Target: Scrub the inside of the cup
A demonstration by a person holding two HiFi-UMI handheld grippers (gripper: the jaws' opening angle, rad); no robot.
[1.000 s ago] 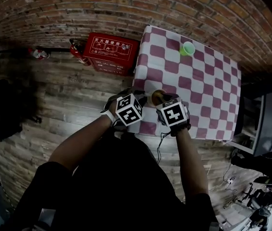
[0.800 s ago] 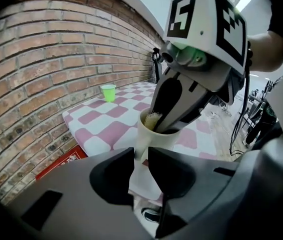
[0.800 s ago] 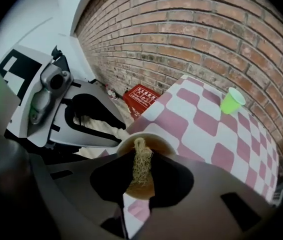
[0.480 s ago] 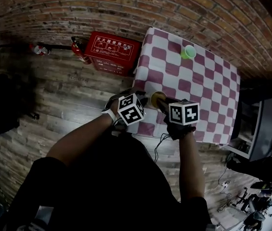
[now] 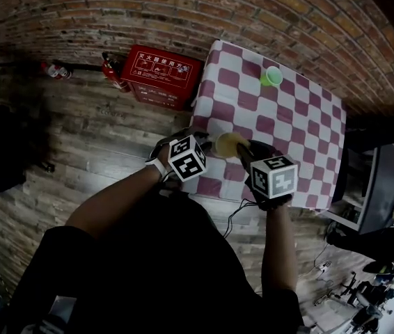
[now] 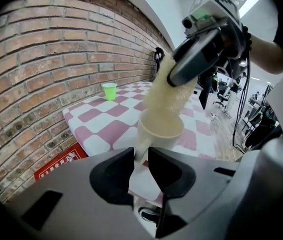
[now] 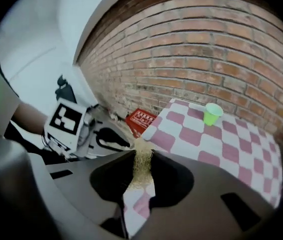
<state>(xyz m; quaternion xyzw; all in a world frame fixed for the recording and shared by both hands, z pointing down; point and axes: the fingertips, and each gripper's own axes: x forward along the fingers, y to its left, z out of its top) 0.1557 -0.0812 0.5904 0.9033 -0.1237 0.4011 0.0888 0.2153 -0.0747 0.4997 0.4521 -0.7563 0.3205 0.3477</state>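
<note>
Cup [image 6: 159, 131]: cream, upright, mouth up, at the near left corner of the checked tabletop [image 5: 301, 131]. Cannot tell whether its base touches the cloth.

Left tongs [image 6: 140, 156]: clenched on a narrow pale part at the cup's near side. Only a slim gap shows between the jaws, and that part fills it.

Right tongs [image 7: 142, 156]: clenched on a yellowish fibrous scrubber [image 6: 167, 96]. Fibres fill the gap between the jaws and stick out past the tips. Seen from the left gripper view, these tongs come down at a slant from the upper right, and the scrubber's lower end sits inside the cup's mouth, touching the inner wall.

Elsewhere: green cup [image 5: 272, 76] upright at the far side of the tabletop, well apart from the cream cup. Red box [image 5: 161, 72] on the wooden floor, left of the tabletop, against the brick wall [image 5: 183, 12].
</note>
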